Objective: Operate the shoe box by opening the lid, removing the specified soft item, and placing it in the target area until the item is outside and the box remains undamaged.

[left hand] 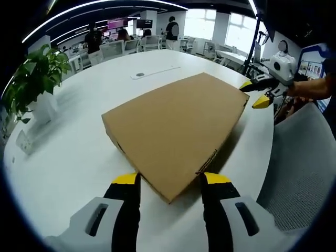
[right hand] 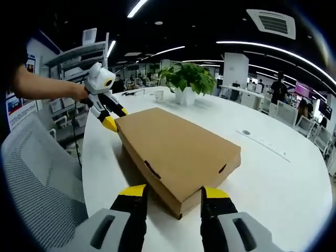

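1. White table (left hand: 63, 157) carries a closed cardboard box (left hand: 178, 126), lid on.
2. Left gripper (left hand: 170, 181) open, near corner of box between its fingers.
3. Right gripper (right hand: 174, 193) open, straddling the opposite corner.
4. Potted plant (right hand: 188, 80) beyond box.

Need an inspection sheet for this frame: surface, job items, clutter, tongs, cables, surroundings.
Surface: white table, round-edged, mostly bare.
Job's things: cardboard shoe box, lid closed, lying flat near the table edge; soft item not seen.
Clutter: potted plant and small white cup at the far side; a grommet and strip set in the tabletop.
Tongs: left tongs open, straddling one box corner; right tongs open, straddling the opposite corner. Contact with the box cannot be told.
Cables: nothing seen.
Surroundings: grey mesh chair beside the table; open office with desks, people in the background, ceiling strip lights.
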Demonstrator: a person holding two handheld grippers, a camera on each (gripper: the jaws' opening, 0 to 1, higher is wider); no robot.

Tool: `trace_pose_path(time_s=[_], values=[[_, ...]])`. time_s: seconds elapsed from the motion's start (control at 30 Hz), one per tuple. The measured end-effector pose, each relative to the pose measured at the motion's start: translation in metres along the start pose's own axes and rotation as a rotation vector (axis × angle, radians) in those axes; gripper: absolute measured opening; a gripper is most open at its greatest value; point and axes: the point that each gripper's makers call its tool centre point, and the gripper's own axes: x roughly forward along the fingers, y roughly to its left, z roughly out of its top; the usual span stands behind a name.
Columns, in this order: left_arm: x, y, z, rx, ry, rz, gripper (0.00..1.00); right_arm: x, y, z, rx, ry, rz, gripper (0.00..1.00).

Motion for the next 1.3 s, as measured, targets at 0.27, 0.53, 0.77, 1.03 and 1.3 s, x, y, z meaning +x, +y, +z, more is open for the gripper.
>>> trace_pose_path(time_s=[0.27,0.53,0.77,1.03,1.3], values=[[-0.001,0.000,-0.003,0.023,0.004,0.020,0.47,0.001,-0.003,-0.001,-0.018,-0.014,-0.018,0.32],[-0.002,0.001,-0.005,0.020,-0.014,0.037,0.47,0.001,-0.007,0.000,-0.004,-0.031,-0.029,0.29],[-0.004,-0.001,-0.007,-0.017,-0.051,0.049,0.47,0.002,-0.007,-0.002,0.029,-0.035,-0.029,0.30],[-0.004,-0.005,-0.003,-0.048,-0.067,0.048,0.51,0.001,-0.005,-0.001,0.028,-0.036,-0.022,0.31],[-0.013,-0.005,0.003,-0.041,-0.075,0.054,0.47,-0.006,-0.005,0.009,0.030,-0.055,-0.010,0.31]])
